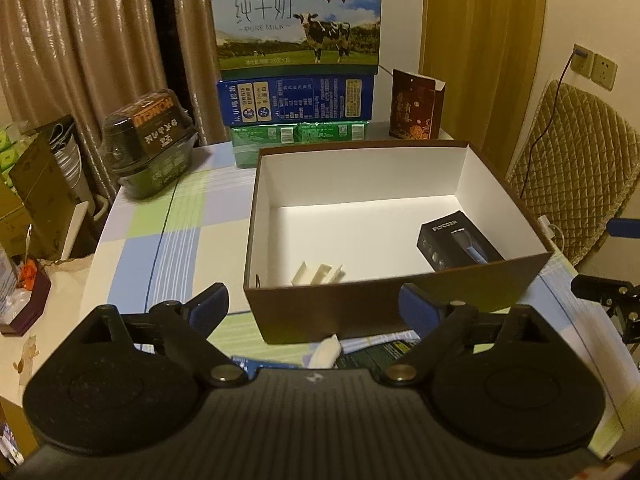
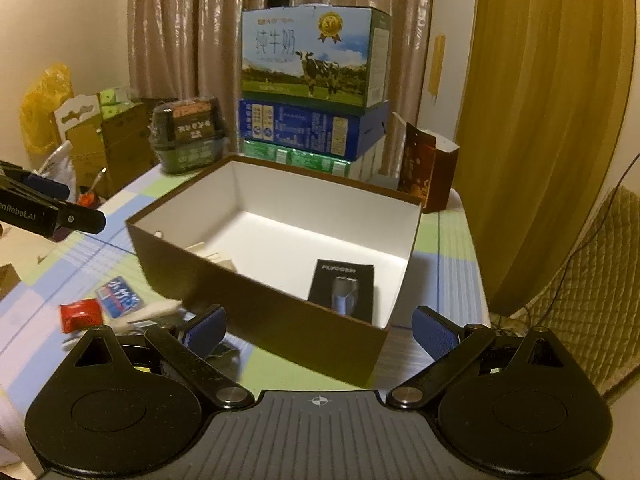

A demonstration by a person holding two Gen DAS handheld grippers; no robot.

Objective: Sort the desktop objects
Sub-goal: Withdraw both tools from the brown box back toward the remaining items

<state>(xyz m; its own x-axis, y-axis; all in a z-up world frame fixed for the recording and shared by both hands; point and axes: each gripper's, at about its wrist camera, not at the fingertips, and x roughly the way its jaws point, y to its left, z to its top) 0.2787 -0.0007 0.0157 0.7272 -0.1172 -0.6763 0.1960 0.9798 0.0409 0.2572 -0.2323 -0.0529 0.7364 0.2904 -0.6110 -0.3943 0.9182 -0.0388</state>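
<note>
A brown open box [image 1: 332,312] with a white inside sits on the checked tablecloth; it also shows in the right wrist view [image 2: 224,300]. Inside lie a black FLYCO shaver box [image 1: 456,246] [image 2: 344,288] and a cream plastic piece [image 1: 318,274] [image 2: 214,258]. My left gripper [image 1: 314,314] is open and empty before the box's near wall. My right gripper [image 2: 320,332] is open and empty at the box's near corner. On the cloth left of the box lie a red packet [image 2: 80,314], a blue-and-white card [image 2: 120,296] and a white item [image 2: 154,310].
Stacked milk cartons [image 1: 298,20] stand behind the box, a dark food tub [image 1: 150,144] to the left, a dark red paper bag [image 1: 414,106] to the right. A quilted chair [image 1: 576,168] stands past the table's right edge. Cardboard boxes [image 1: 36,196] sit left of the table.
</note>
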